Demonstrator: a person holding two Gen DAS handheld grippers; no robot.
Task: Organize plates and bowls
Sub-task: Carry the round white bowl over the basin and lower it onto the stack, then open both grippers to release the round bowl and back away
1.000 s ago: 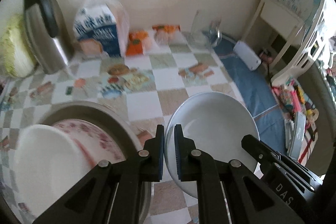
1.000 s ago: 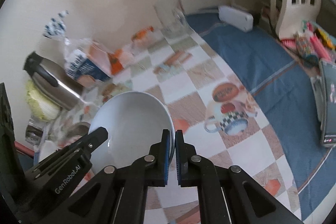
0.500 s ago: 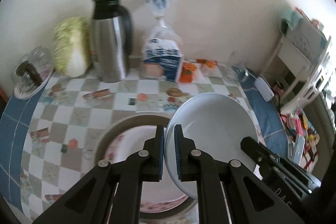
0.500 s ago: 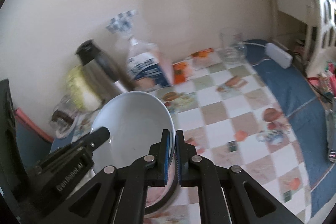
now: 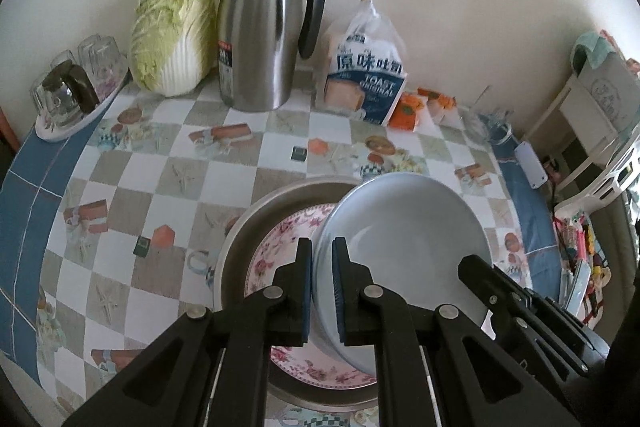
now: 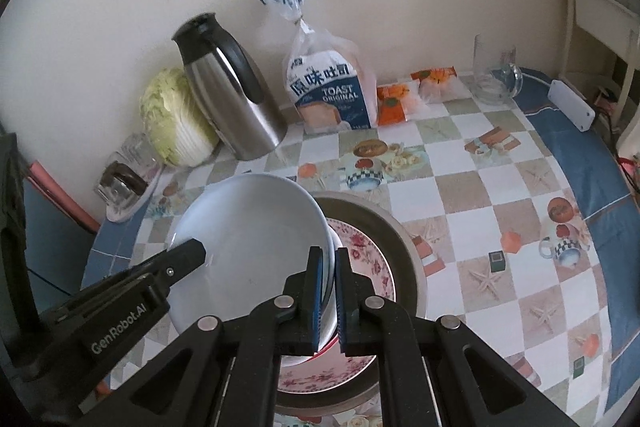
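Observation:
A pale blue-grey bowl hangs above the table, gripped from both sides. My left gripper is shut on its left rim, and my right gripper is shut on its right rim. Beneath it a round metal pan rests on the table and holds a pink floral plate. The bowl hides part of the plate. In the left wrist view the other gripper's fingers reach in at the right; in the right wrist view they enter from the left.
Along the back wall stand a steel thermos jug, a napa cabbage, a bag of toast bread, orange snack packets and a glass pitcher. A tray of glasses sits far left. A white chair stands right.
Both grippers carried the bowl leftward across the table, from beside the pan to above it and the floral plate. The views rolled, so the jug and cabbage now stand upright ahead.

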